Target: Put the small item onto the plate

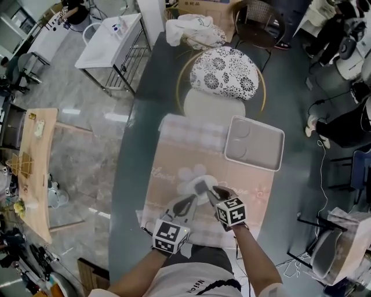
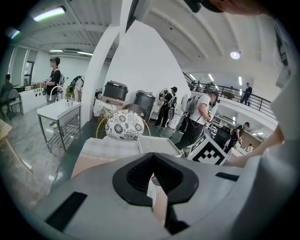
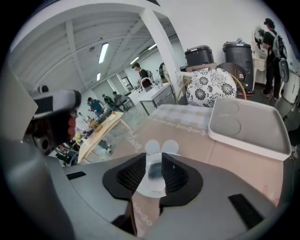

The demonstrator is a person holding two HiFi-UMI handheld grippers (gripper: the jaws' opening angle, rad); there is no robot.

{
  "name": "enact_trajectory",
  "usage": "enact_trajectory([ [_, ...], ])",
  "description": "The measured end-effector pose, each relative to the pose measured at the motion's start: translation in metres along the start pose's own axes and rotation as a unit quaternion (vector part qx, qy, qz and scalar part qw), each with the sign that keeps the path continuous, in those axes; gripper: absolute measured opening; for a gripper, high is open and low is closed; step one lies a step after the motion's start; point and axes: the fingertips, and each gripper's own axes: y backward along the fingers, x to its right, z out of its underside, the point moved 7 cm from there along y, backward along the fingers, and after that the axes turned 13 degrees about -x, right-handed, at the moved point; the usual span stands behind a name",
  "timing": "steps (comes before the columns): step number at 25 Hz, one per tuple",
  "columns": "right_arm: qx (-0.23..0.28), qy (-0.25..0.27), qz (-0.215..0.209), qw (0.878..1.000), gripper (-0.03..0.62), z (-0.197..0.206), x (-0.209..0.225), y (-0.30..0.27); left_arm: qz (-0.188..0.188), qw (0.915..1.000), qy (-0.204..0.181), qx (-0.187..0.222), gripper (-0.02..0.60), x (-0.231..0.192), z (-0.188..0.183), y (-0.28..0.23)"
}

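Small item [image 3: 154,170] looks light and hard; grip its sides. Right gripper [image 3: 153,153] jaws gape around it; left gripper [image 2: 153,153] jaws pinch the plate [image 3: 169,146].

This was a big open robotics lab or workshop hall, not a home. It had a high white ceiling with strip lights [image 2: 49,13], a railed mezzanine [image 2: 225,90], a steel work table [image 1: 110,43] and several people [image 2: 201,112] wearing strapped-on gear (a glass dining table [image 1: 139,174] and rattan chair [image 1: 225,72] sat among them).
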Motion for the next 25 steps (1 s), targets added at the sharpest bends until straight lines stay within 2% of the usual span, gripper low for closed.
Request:
enact_trajectory([
  [3,0.055,-0.005,-0.011,0.998,0.074,-0.022,-0.018,0.035,0.013,0.9997,-0.02,-0.002,0.006,0.008,-0.013,0.004],
  [9,0.155,-0.003,-0.029,0.987,0.054,-0.055,-0.061,0.105,0.034,0.9979,-0.054,0.006,0.006,0.028,-0.037,0.03],
  [15,0.249,-0.015,-0.016,0.968,0.031,-0.066,-0.089,0.169,0.038,0.9954,-0.068,0.055,0.006,0.04,-0.062,0.066],
  [19,0.284,0.0,0.0,0.959,0.021,-0.069,-0.113,0.197,0.04,0.9924,-0.073,0.091,0.006,0.045,-0.074,0.095],
  [25,0.307,0.023,0.011,0.952,0.015,-0.067,-0.144,0.215,0.051,0.9876,-0.087,0.12,0.006,0.053,-0.079,0.125],
])
